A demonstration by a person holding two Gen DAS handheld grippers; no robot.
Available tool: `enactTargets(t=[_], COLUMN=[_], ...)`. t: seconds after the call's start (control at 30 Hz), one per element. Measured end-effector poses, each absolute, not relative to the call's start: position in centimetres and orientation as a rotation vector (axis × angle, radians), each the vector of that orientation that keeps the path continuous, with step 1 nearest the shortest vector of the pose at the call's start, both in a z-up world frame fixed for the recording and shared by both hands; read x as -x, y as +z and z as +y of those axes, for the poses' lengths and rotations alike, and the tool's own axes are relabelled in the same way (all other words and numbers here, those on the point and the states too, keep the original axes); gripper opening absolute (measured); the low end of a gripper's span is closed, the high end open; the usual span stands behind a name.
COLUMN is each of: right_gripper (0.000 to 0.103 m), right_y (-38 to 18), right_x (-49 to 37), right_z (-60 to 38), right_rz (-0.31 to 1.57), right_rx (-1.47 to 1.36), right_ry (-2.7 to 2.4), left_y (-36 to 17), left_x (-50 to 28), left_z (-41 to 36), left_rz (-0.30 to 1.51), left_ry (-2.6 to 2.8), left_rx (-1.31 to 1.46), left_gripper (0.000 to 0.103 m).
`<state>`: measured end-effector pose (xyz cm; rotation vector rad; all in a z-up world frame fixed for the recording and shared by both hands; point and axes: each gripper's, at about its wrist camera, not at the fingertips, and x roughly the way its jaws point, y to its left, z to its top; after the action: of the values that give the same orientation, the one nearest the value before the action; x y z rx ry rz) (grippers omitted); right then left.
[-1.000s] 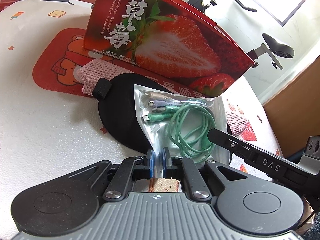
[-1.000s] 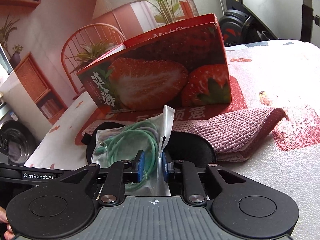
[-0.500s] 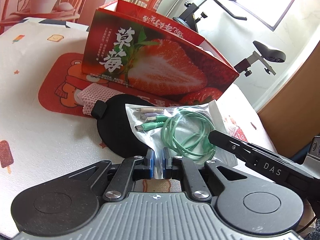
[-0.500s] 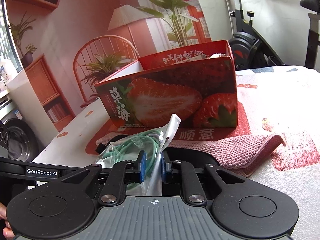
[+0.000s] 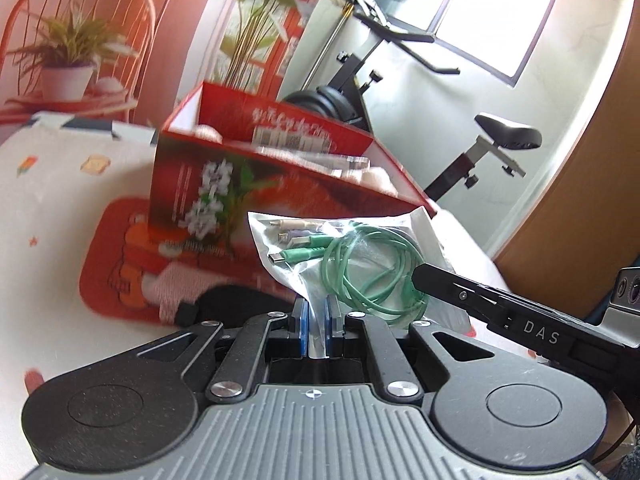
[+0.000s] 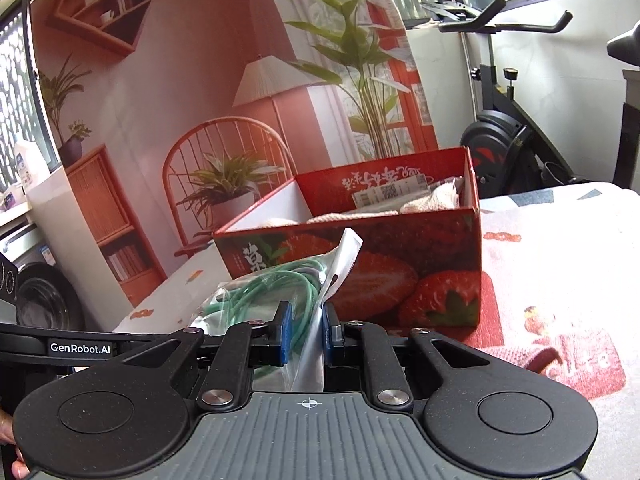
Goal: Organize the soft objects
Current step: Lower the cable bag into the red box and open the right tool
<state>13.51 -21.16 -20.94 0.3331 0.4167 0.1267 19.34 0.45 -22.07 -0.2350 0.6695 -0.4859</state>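
A clear plastic bag (image 5: 352, 256) with coiled green cables hangs in the air between both grippers. My left gripper (image 5: 315, 322) is shut on its near edge. My right gripper (image 6: 304, 332) is shut on its other edge, and the bag (image 6: 280, 292) bulges to its left. The bag is held in front of the open red strawberry box (image 5: 248, 184), which holds pale soft items (image 6: 432, 200). A black eye mask (image 5: 236, 300) and a pink cloth (image 5: 172, 284) lie on the table below.
The red strawberry box (image 6: 400, 264) stands on a red bear mat (image 5: 116, 272) on the white patterned tablecloth (image 6: 560, 248). A pink towel (image 6: 532, 356) lies at the right. An exercise bike (image 5: 480, 148) stands behind the table.
Both grippers have lifted the bag off the eye mask and up to about the height of the box rim. The box's inside has come into view.
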Motion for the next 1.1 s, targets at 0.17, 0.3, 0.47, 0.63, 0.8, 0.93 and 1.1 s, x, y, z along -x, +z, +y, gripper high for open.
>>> enactTargets(t=[0.17, 0.3, 0.47, 0.63, 0.8, 0.93, 1.1], right_gripper=[0.014, 0.014, 0.014, 0.014, 0.015, 0.015, 0.020], right_y=[-18.3, -17.0, -16.0, -16.4, -17.7, -18.2, -19.0], right_x=[-15.7, -18.0, -21.9, -26.7, -30.7, -33.3, -36.0], right_z=[-22.3, -23.5, -25.3, -27.0, -28.2, -28.9, -29.0], right_rz=[0.369, 0.356, 0.363, 0.410, 0.466, 0.496, 0.560], right_rx=[-0.350, -0.375, -0.396, -0.416, -0.416, -0.400, -0.350], right_ry=[0.128, 0.119, 0.109, 0.113, 0.092, 0.071, 0.022], left_y=[-19.2, -17.6, -17.1, -17.5, -18.5, -19.3, -20.3], left_x=[-21.0, -23.3, -26.9, -30.6, -34.2, -36.7, -38.7], left_z=[-0.2, -0.7, -1.5, -2.5, -3.0, -3.4, -3.5], left_rz=[0.587, 0.564, 0.576, 0.591, 0.633, 0.660, 0.700], left_ry=[-0.495, -0.503, -0.502, -0.466, -0.454, -0.443, -0.403], left_rx=[0.191, 0.196, 0.198, 0.158, 0.171, 0.181, 0.205], left_gripper=[0.009, 0.009, 0.009, 0.009, 0.009, 0.009, 0.011])
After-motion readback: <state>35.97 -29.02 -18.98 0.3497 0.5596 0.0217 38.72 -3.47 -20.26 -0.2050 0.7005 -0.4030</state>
